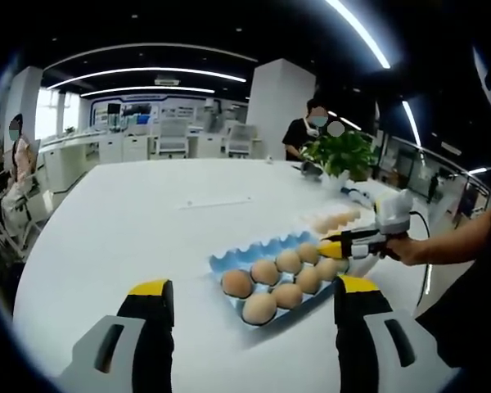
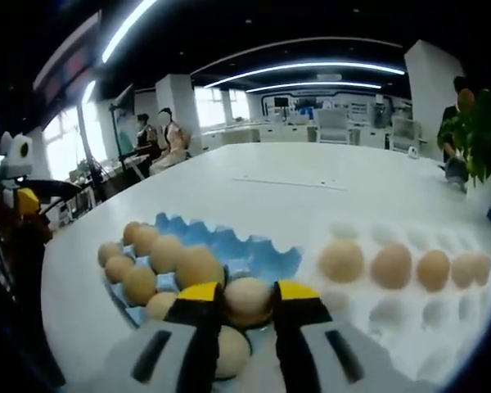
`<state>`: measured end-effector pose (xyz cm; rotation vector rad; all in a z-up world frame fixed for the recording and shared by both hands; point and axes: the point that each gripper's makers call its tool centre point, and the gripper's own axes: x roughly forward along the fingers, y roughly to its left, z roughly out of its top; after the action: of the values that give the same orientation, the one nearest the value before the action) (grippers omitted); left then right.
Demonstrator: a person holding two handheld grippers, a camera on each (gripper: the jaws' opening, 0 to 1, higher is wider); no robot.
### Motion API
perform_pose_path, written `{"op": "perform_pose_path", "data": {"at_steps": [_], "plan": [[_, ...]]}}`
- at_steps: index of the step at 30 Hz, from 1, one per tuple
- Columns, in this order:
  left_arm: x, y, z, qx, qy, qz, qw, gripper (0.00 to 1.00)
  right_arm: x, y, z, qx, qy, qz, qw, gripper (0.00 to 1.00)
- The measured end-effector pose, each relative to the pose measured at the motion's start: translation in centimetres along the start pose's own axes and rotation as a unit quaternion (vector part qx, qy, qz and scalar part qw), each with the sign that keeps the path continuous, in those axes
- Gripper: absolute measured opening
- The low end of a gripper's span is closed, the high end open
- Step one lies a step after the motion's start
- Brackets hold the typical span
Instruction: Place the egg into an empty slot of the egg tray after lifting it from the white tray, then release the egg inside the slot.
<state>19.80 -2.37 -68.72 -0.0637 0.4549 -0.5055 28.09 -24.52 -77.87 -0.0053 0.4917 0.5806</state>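
My right gripper point(image 2: 248, 293) is shut on a tan egg point(image 2: 247, 301), which sits between the yellow-tipped jaws. It hangs low over the near edge of the blue egg tray point(image 2: 258, 255), where several eggs point(image 2: 151, 258) fill the left slots. The white tray point(image 2: 397, 315) lies to the right with a row of eggs point(image 2: 390, 266). In the left gripper view, the right gripper point(image 1: 337, 244), held by a hand, reaches over the right end of the blue egg tray point(image 1: 227, 262). My left gripper point(image 1: 254, 286) stands wide open in front of that tray, holding nothing.
Both trays rest on a large white table point(image 1: 131, 221). A potted plant point(image 1: 341, 152) stands at its far right edge. A person point(image 1: 305, 129) stands behind the plant, and others sit at desks on the left. A person's arm point(image 1: 458, 241) comes in from the right.
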Motion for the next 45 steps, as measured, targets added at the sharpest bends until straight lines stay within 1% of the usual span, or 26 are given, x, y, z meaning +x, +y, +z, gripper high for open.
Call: {"op": "perform_pose_path", "data": {"at_steps": [10, 16, 45], "plan": [[0.02, -0.12, -0.12, 0.008, 0.004, 0.001, 1.0, 0.85, 0.02, 0.15, 0.0, -0.006, 0.001, 0.005, 1.0, 0.25], [0.07, -0.33, -0.13, 0.007, 0.004, -0.002, 1.0, 0.86, 0.0, 0.59, -0.1, -0.021, 0.006, 0.015, 0.9997, 0.3], [0.35, -0.54, 0.29, 0.008, -0.001, -0.011, 0.9999, 0.85, -0.31, 0.6, -0.22, -0.016, 0.009, 0.017, 0.9997, 0.32]]}}
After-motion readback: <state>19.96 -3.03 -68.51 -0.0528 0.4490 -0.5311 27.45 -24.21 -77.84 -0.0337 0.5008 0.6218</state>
